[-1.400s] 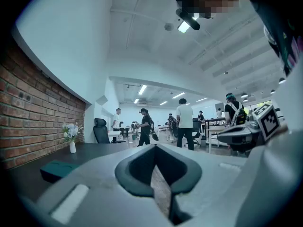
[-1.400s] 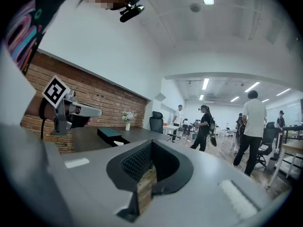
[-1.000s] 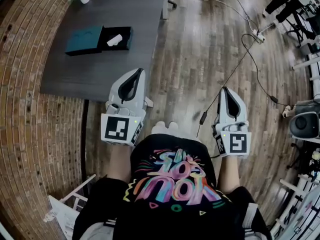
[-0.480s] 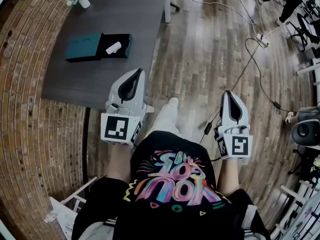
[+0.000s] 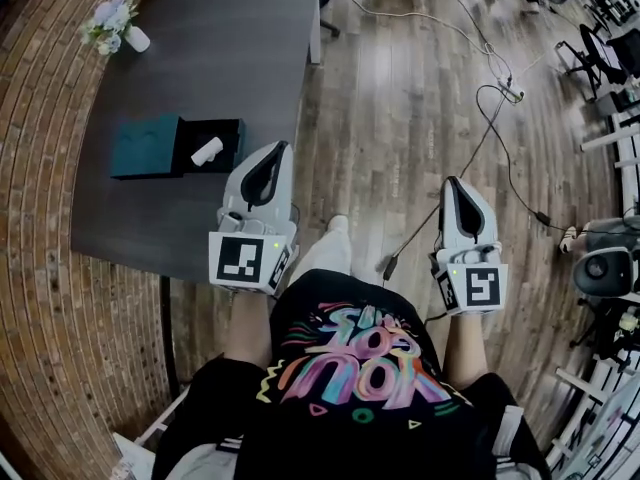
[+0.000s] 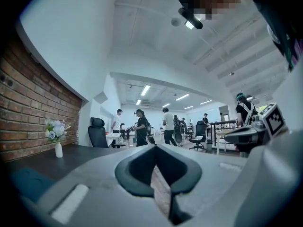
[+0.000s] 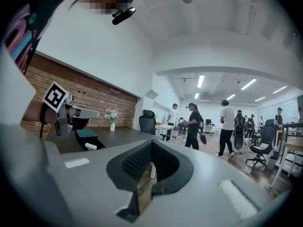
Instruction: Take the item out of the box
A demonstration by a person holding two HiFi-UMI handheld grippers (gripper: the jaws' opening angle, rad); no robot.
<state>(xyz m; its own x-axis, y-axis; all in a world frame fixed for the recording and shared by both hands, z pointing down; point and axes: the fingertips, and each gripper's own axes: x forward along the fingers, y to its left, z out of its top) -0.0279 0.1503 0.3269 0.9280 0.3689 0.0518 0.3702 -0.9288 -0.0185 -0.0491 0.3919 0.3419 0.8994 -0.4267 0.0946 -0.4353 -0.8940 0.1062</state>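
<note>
I see the item (image 5: 207, 151) in its open box (image 5: 233, 134), just left of my L gripper (image 5: 279, 146) (jaws together). R gripper (image 5: 452, 181): closed too.

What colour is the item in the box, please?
The item is white; it shows best in the head view.

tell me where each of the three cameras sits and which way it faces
Head view: on the person's head, looking steeply down at the dark table, the open teal box and the wood floor; it shows the shirt, the left gripper and the right gripper.
Left gripper view: on the left gripper, facing level past its shut jaws; right gripper at the right edge.
Right gripper view: on the right gripper, facing level, jaws shut; left gripper and box at left.
Shared: both gripper views show the flower vase by the brick wall.
</note>
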